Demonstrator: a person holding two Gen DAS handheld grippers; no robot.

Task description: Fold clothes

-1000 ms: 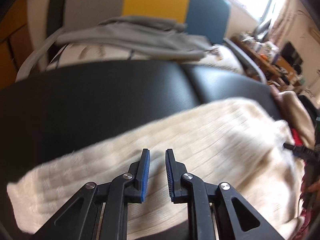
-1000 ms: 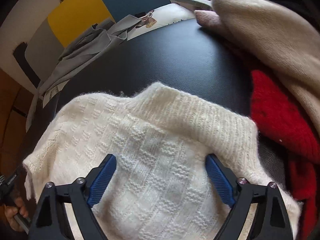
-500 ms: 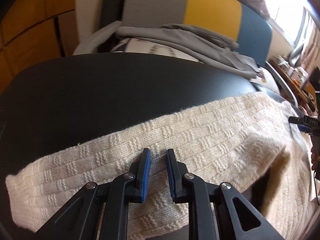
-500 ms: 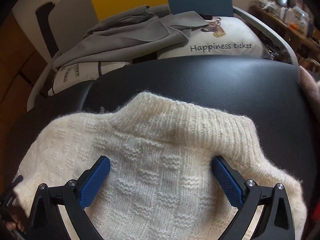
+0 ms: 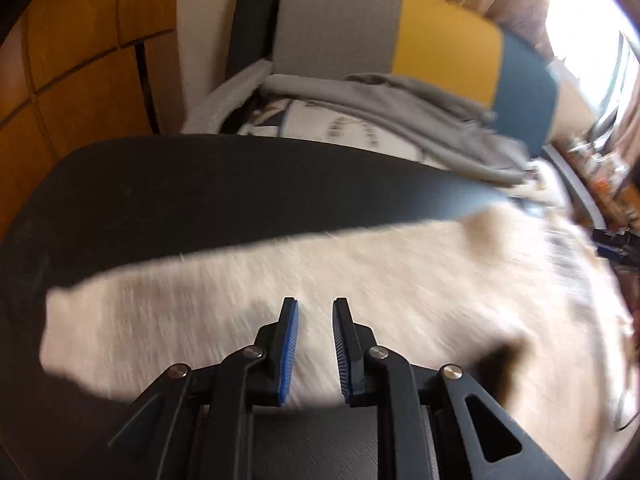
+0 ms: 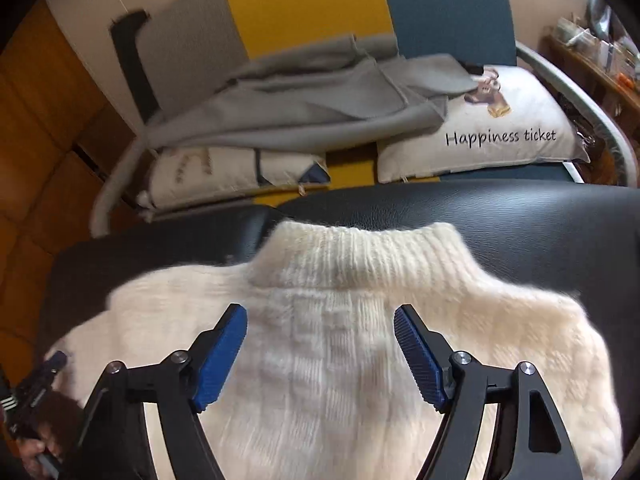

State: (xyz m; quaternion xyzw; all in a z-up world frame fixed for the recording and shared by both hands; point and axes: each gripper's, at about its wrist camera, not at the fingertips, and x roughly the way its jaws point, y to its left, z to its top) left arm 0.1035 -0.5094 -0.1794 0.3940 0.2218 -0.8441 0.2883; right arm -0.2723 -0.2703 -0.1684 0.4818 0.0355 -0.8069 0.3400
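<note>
My left gripper (image 5: 315,308) has its blue-padded fingers (image 5: 289,344) narrowly parted with nothing pinched between them, poised above the cream cable-knit sweater (image 5: 400,292). My right gripper (image 6: 320,320) is closing, its fingers (image 6: 418,354) still wide apart and free of the knit, just below the ribbed collar (image 6: 360,248). The sweater lies spread flat on the black leather-textured desk (image 6: 520,216), collar toward the far edge. Beyond the desk stands a grey, yellow and blue sofa (image 6: 304,4) carrying a crumpled grey garment (image 6: 304,100) and a white printed cushion (image 6: 500,132).
</note>
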